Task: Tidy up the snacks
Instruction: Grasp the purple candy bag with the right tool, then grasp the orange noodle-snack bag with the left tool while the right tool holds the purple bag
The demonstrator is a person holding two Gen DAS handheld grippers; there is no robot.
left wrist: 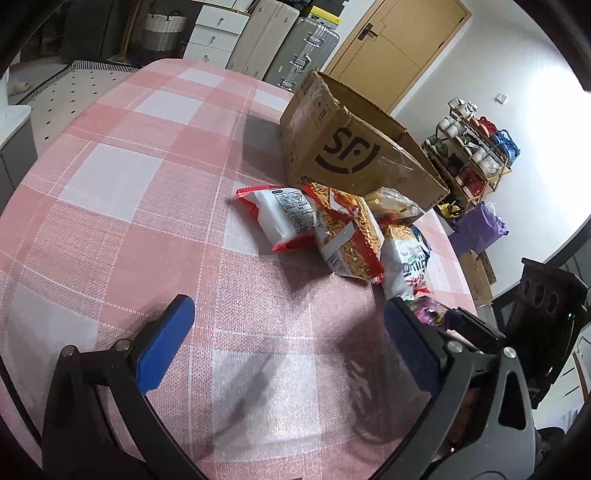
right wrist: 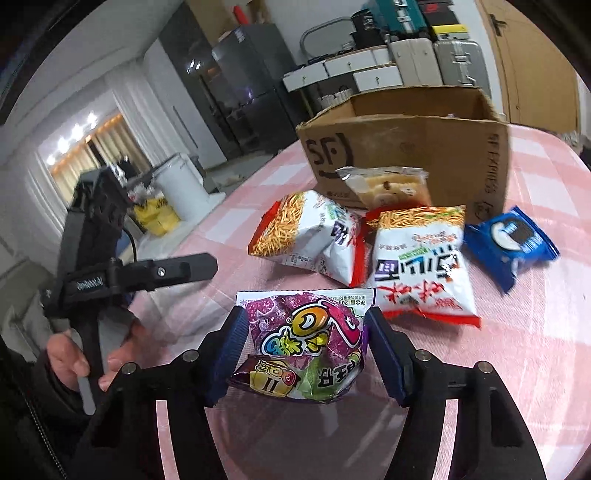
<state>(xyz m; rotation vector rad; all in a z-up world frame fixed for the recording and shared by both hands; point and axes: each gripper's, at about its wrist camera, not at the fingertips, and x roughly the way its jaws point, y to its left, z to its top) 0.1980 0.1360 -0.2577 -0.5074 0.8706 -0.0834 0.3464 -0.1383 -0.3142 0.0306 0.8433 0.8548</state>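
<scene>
My right gripper (right wrist: 304, 321) is shut on a purple snack bag (right wrist: 306, 347), whose sides are crumpled between the blue pads, just above the pink checked tablecloth (right wrist: 517, 369). Beyond it lie two noodle-snack bags (right wrist: 310, 232) (right wrist: 421, 266), a blue cookie packet (right wrist: 511, 243) and a clear pastry pack (right wrist: 388, 184), which leans on the open cardboard box (right wrist: 406, 147). My left gripper (left wrist: 288, 306) hangs open over bare cloth, nothing between its fingers. Ahead of it are a white-and-red packet (left wrist: 280, 218), a noodle-snack bag (left wrist: 347, 236) and the box (left wrist: 332, 147).
A hand (right wrist: 74, 358) holds the left gripper at the table's left edge. Off the table stand a shoe rack (left wrist: 472, 155), suitcases (left wrist: 306, 48), white drawers (left wrist: 218, 29) and a wooden door (left wrist: 399, 33). Bare tablecloth (left wrist: 122, 166) stretches left of the snacks.
</scene>
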